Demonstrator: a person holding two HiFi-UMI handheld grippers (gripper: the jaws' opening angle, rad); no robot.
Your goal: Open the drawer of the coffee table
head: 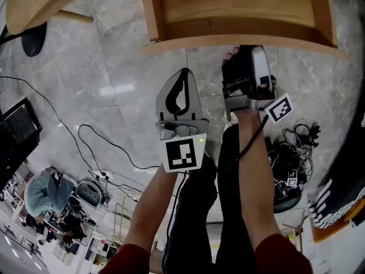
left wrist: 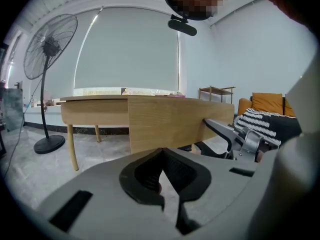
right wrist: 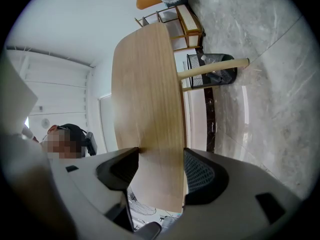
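My right gripper (head: 245, 53) pinches the drawer front (head: 188, 43) at the far side. My left gripper (head: 183, 77) hangs nearer, jaws pressed together on nothing.

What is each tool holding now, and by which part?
The right tool grips the drawer front at its edge, with the wooden panel between its jaws. The left tool is shut and holds nothing.

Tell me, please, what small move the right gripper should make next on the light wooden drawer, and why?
Probably a short pull toward the person: the right gripper grips the light wooden drawer front between both pads, and the drawer, already out, likely slides freely.
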